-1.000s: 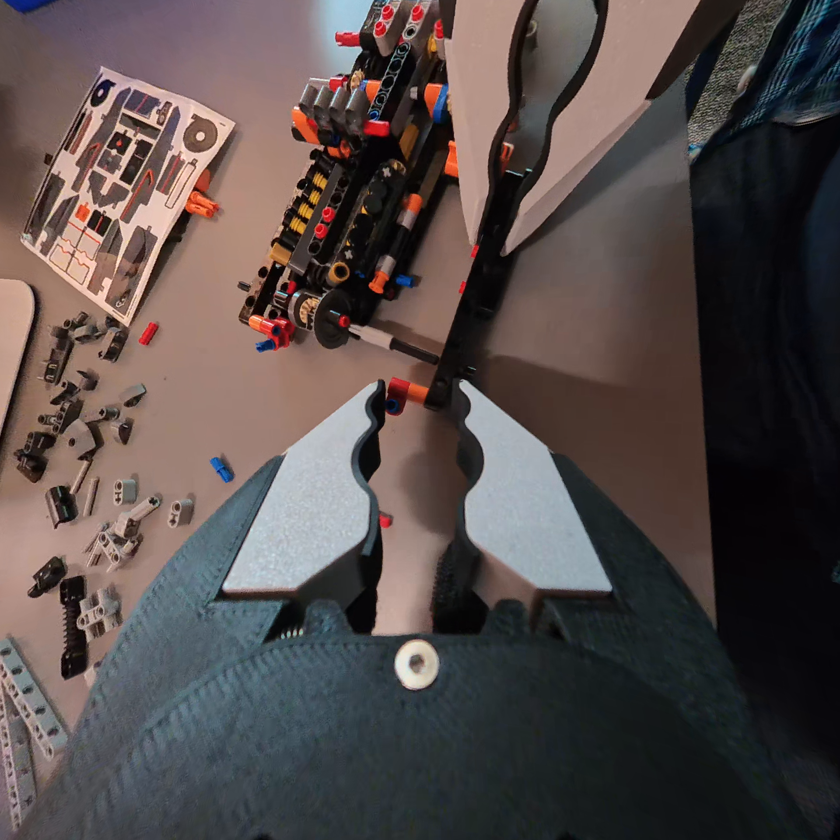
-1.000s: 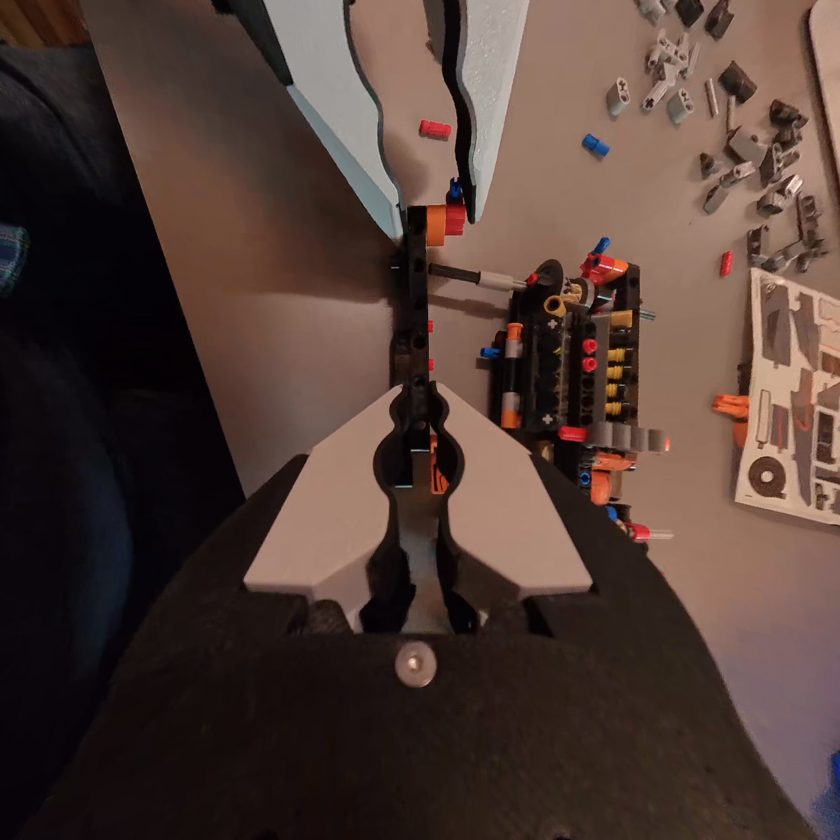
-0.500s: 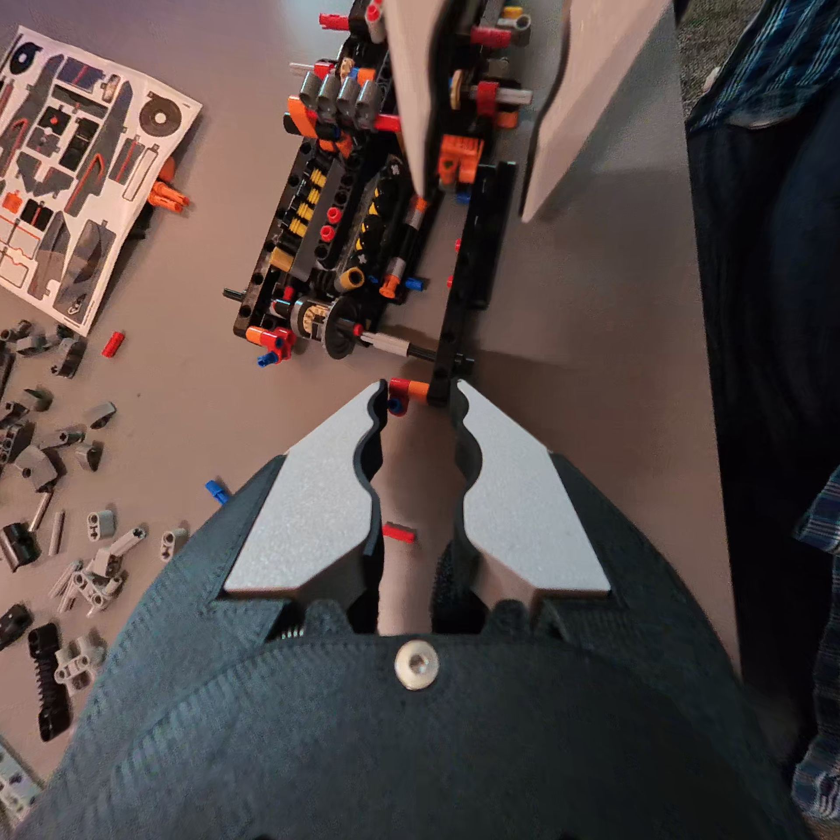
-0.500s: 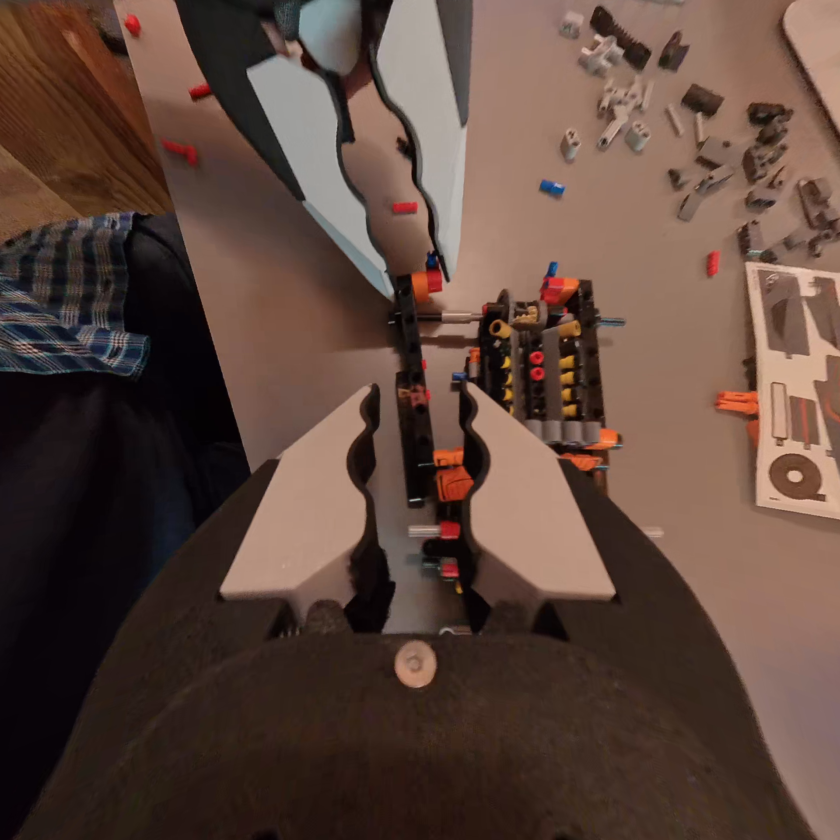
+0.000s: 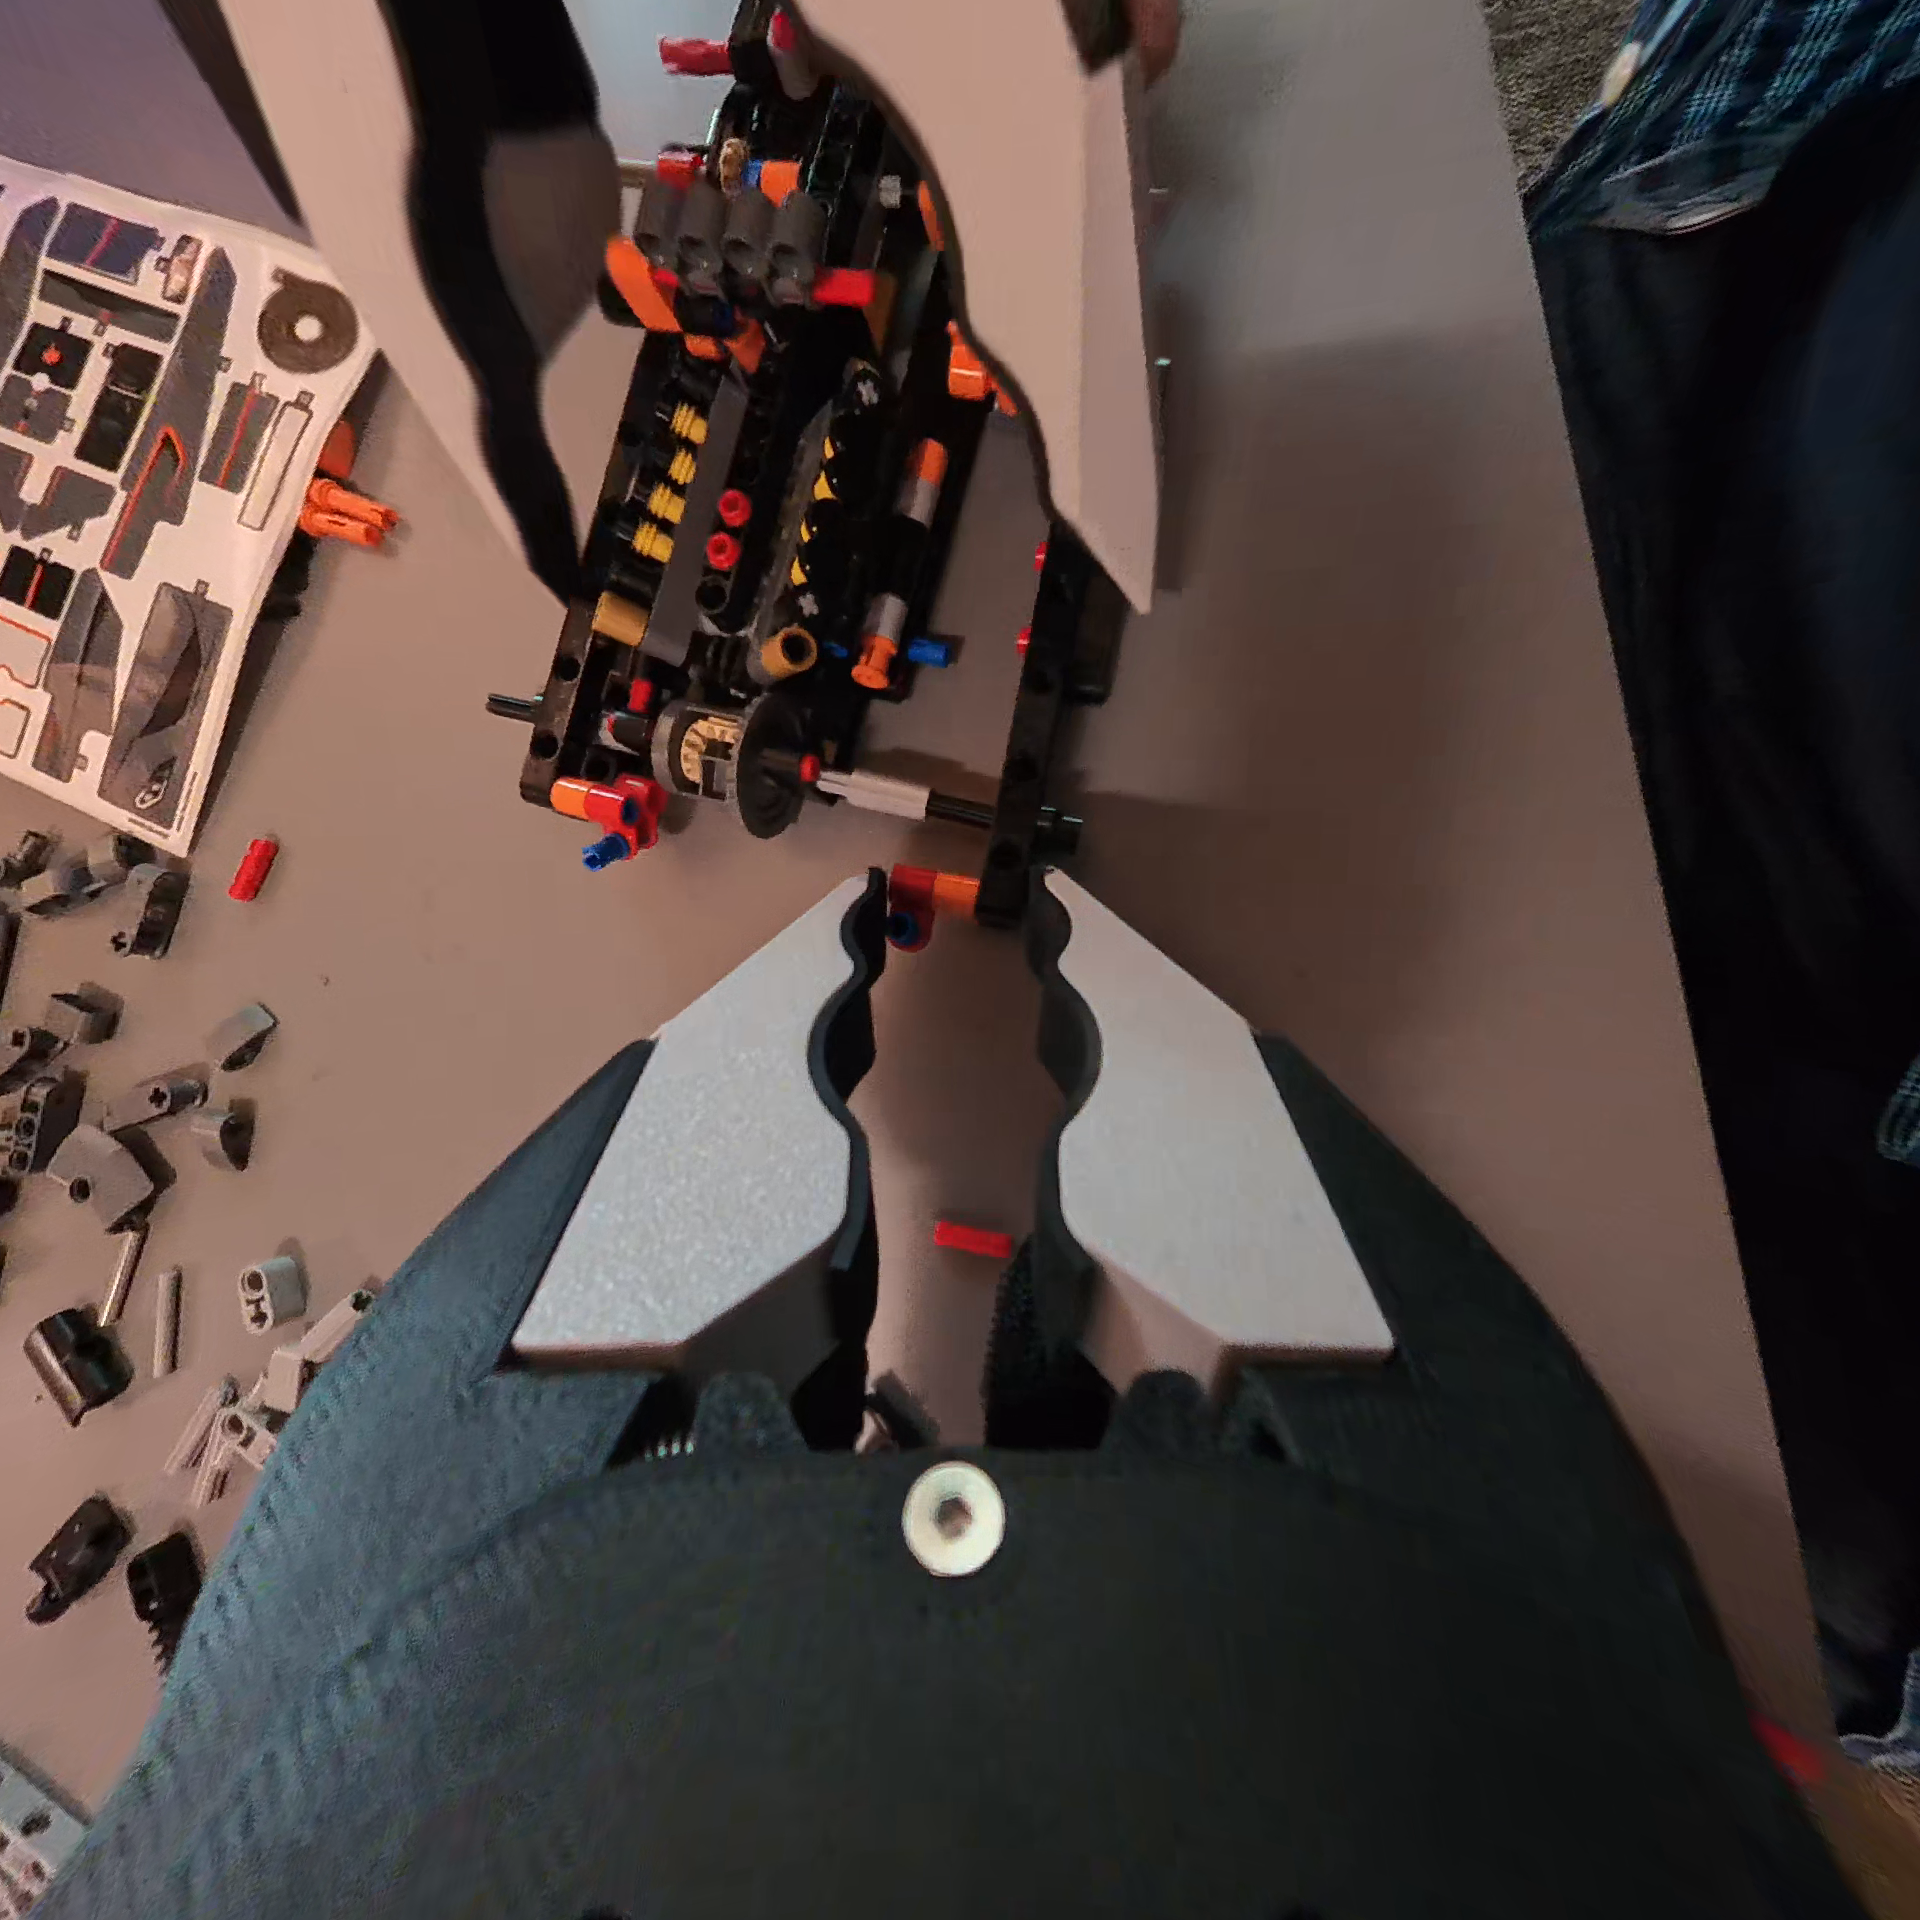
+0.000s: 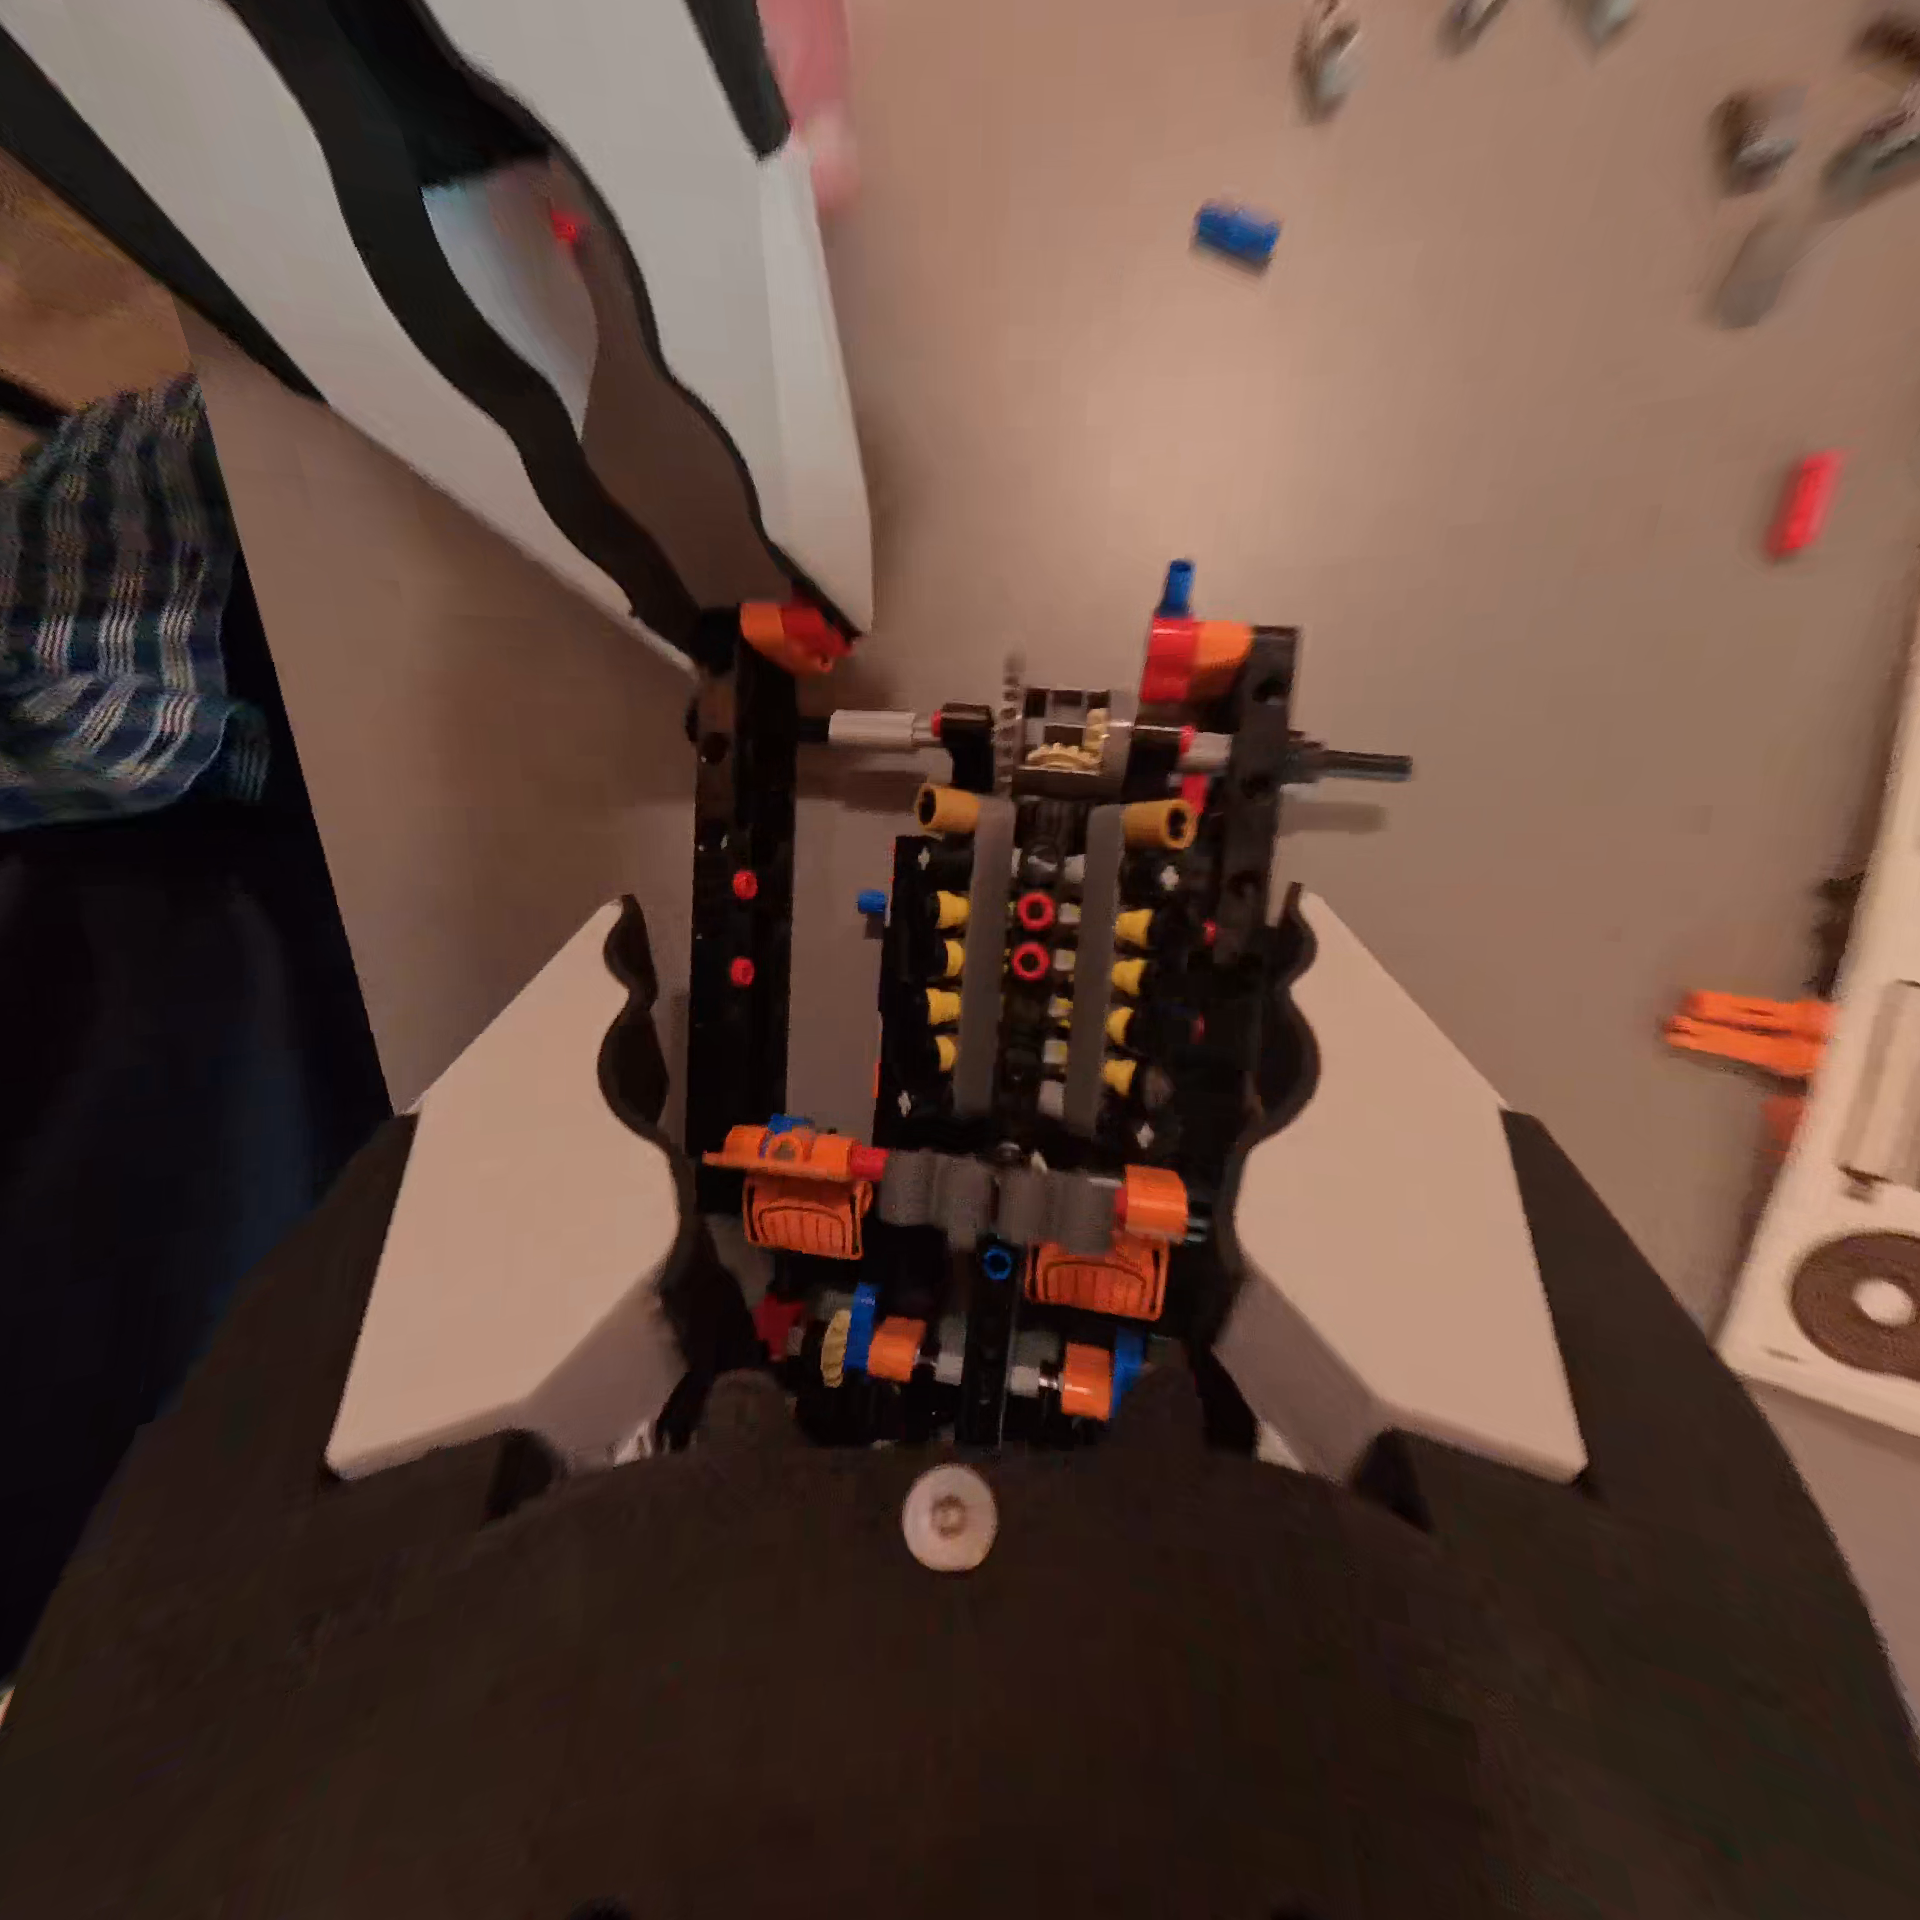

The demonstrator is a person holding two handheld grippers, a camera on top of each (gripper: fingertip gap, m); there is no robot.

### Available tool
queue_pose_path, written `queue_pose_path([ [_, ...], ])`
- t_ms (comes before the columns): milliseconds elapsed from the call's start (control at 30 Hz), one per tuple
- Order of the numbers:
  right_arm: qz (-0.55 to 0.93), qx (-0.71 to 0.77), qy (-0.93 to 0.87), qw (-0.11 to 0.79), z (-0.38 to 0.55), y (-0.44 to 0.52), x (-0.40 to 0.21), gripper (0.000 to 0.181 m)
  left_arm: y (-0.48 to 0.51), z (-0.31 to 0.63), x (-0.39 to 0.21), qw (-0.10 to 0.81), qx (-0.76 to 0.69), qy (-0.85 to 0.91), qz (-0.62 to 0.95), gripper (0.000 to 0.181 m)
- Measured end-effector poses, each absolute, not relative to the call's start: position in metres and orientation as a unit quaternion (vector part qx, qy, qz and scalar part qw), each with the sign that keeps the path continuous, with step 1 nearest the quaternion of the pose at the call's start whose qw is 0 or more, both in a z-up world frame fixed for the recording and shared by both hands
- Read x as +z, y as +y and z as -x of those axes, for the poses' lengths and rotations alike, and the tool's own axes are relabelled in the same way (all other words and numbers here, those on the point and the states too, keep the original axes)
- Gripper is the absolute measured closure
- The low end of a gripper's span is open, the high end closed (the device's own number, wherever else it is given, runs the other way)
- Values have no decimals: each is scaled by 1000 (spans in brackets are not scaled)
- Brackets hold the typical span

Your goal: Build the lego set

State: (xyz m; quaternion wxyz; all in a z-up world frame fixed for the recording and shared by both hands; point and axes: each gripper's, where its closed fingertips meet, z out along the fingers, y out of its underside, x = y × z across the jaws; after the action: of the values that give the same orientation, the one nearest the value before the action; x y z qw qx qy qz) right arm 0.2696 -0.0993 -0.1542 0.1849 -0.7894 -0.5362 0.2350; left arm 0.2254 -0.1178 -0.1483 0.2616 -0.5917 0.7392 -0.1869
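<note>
grey tabletop [image 5: 1299, 727] carries everything, with loose grey and black pieces [image 5: 125, 1164] scattered off to your left gripper's left and a sticker sheet [image 5: 135, 468] beyond them; the lego chassis [image 5: 769, 540] sits straight ahead of that gripper, its black side beam [image 5: 1029, 748] hanging off the near end on a thin axle [image 5: 894, 798].

your left gripper [image 5: 961, 899] is narrowed onto the near end of that beam, one tip against the beam and the other against the red and orange connector [image 5: 930, 891], apparently pinching the pair; keep that pinch steady and level so the beam does not pivot on the axle.

your right gripper [image 6: 956, 925] is spread wide and straddles the whole chassis, the beam just inside one finger and the far black frame rail [image 6: 1252, 790] by the other; it holds nothing yet. judged from this, the step is squeezing the beam home against the body; close slowly and squarely, watching that the red pins [image 6: 742, 925] on the beam line up with their holes, since a skewed squeeze could bend the axle or pop the orange parts; the right view is blurred, so settle first.
</note>
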Motion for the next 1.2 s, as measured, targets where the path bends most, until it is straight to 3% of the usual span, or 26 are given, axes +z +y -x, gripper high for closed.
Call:
queue_pose_path([
  [267, 781, 237, -548, 182, -270, -95, -160, 77, -116, -226, -148, 246, -226, 728, 599, 156],
  [833, 779, 246, -549, 177, -271, -96, -159, 76, -105, -232, -149, 204, -201, 785, 549, 156],
  [933, 783, 236, -543, 189, -272, -90, -160, 88, -96, -237, -149, 214, -187, 786, 549, 155],
  [1200, 783, 248, -538, 190, -274, -89, -158, 91, -84, -242, -148, 252, -168, 762, 573, 135],
])
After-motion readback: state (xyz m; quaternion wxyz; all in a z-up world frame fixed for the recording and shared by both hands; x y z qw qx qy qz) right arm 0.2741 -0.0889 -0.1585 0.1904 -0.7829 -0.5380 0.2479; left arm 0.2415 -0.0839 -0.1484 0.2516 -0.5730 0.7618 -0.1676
